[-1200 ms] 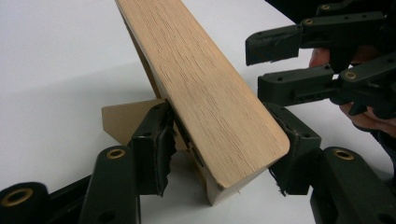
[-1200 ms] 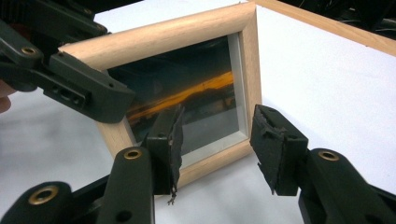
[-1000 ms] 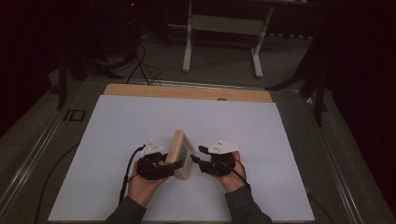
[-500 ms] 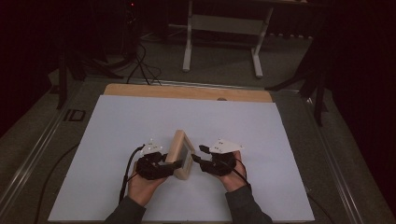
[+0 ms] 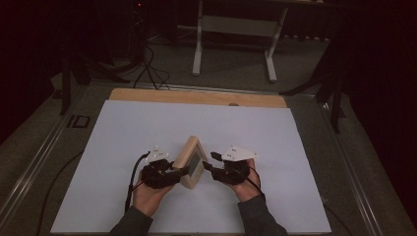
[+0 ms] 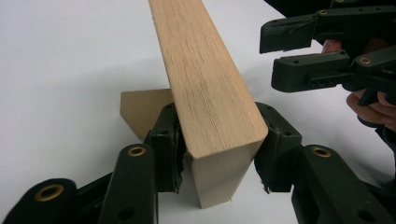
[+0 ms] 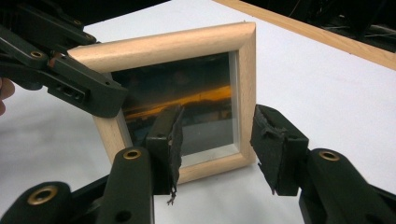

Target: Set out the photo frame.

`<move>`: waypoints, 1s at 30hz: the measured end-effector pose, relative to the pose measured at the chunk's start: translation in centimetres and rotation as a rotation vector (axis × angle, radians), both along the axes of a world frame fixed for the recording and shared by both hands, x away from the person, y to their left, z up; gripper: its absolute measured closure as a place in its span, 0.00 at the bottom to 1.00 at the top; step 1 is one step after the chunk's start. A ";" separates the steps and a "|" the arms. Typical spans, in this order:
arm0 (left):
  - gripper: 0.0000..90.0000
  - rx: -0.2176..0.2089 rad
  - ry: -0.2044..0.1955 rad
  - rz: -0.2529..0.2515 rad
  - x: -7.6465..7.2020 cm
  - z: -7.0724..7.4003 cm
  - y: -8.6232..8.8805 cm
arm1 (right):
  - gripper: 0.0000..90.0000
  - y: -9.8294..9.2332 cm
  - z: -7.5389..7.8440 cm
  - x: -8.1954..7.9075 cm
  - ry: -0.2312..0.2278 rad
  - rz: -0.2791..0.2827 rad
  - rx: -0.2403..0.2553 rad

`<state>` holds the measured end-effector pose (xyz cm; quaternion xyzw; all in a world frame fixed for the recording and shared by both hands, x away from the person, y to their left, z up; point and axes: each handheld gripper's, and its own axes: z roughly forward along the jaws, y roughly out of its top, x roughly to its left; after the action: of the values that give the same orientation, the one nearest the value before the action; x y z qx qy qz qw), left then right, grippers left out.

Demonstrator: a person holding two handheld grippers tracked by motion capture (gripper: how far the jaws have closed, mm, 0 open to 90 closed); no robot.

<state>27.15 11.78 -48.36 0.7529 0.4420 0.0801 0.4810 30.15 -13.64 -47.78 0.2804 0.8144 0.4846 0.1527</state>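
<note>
A small wooden frame (image 5: 191, 162) stands upright near the front middle of the white table (image 5: 123, 128). The left gripper (image 6: 219, 140) is clamped across its end. The right gripper (image 7: 217, 135) hovers just in front of the glass, jaws apart, gripping nothing.

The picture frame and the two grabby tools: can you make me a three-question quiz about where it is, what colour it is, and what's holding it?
1. Where is the picture frame?
A. on the floor
B. on the white table between both grippers
C. on the far wooden strip

2. What colour is its border?
A. light wood
B. red
C. black

3. What is the left gripper doing?
A. lying open, away from the frame
B. clamping the frame's edge
C. holding a cable

Answers: 1 B, the high view shows it upright between the hands. 2 A, pale grain shows in both gripper views. 3 B, its fingers press both sides; the right gripper stands open.
</note>
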 end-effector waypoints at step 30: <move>0.67 0.117 -0.121 -0.106 -1.1 0.3 -1.7 | 0.90 -1.2 1.3 0.0 -0.071 -0.056 0.041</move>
<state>26.03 10.12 -48.01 0.7958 0.3662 0.1255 0.4657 30.15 -14.81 -46.49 0.2888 0.7902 0.5065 0.1889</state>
